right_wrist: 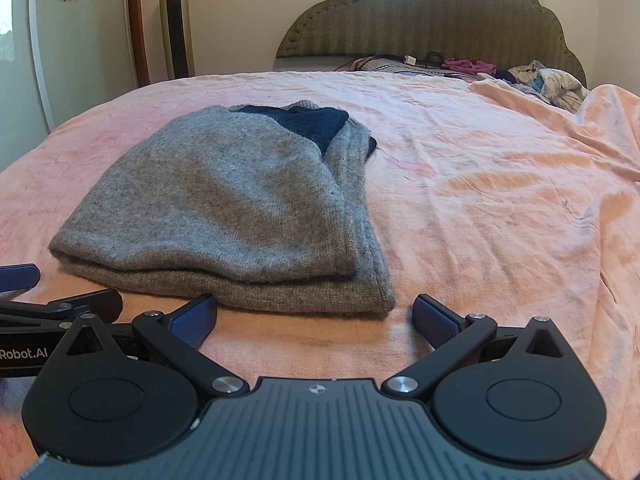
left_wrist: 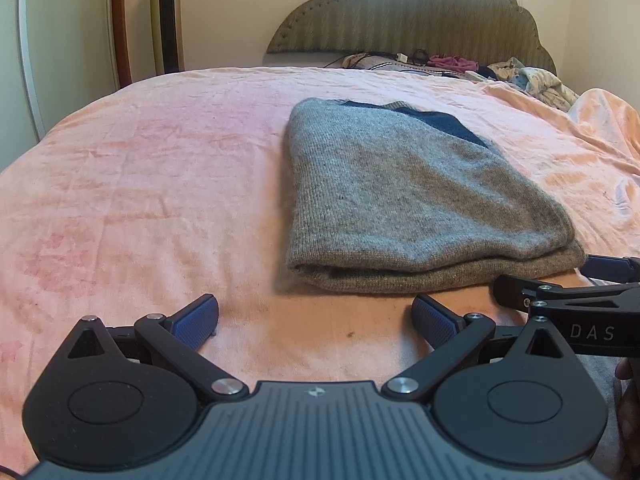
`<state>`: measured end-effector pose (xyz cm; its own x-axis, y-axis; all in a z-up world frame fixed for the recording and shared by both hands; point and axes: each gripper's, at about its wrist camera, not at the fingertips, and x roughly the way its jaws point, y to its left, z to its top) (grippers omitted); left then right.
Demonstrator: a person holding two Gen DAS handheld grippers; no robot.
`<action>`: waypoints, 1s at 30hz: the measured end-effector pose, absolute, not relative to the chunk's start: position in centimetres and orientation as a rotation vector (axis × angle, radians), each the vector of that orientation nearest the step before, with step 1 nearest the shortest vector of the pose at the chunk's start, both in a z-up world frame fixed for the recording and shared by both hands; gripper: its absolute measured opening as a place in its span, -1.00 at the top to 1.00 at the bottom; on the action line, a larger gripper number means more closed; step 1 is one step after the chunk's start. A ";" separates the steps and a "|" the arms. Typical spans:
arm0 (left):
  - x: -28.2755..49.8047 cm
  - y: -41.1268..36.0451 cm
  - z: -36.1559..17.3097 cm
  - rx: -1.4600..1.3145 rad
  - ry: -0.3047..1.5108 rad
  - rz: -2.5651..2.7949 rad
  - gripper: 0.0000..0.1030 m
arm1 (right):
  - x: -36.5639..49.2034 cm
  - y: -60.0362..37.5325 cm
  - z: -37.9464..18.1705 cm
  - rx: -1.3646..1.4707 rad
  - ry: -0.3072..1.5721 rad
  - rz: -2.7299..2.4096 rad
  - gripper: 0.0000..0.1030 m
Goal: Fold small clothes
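Both claws sit lowest in their views, released and empty: the left claw [left_wrist: 316,320] hovers over bare blanket just short of the garment's near left corner, and the right claw [right_wrist: 316,320] faces the near right corner, one blue pad [right_wrist: 192,320] almost at the hem. Just beyond them lies the grey knitted sweater with a dark blue panel [right_wrist: 236,200], already doubled over on the pink fleece blanket of the bed [left_wrist: 140,180], its thick layered edge nearest the claws. To finish well, I judge each claw should pinch all layers at its own near corner, lift evenly, and carry the edge toward the far blue end, keeping the sides aligned. Farther off, crumpled loose clothes [right_wrist: 548,80] lie beneath the padded olive headboard [left_wrist: 420,12].
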<state>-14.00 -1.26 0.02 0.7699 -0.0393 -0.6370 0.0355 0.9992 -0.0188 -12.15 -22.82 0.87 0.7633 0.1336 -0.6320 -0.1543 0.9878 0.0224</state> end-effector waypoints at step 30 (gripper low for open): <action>-13.2 -0.9 0.4 0.013 0.731 -0.060 -1.00 | -12.2 -22.7 0.8 -0.029 0.684 0.154 -1.00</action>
<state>-13.19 -0.92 0.40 0.7426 -0.0499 -0.6678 0.0588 0.9982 -0.0092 -12.17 -22.70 0.83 0.7642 0.1320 -0.6314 -0.1513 0.9882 0.0235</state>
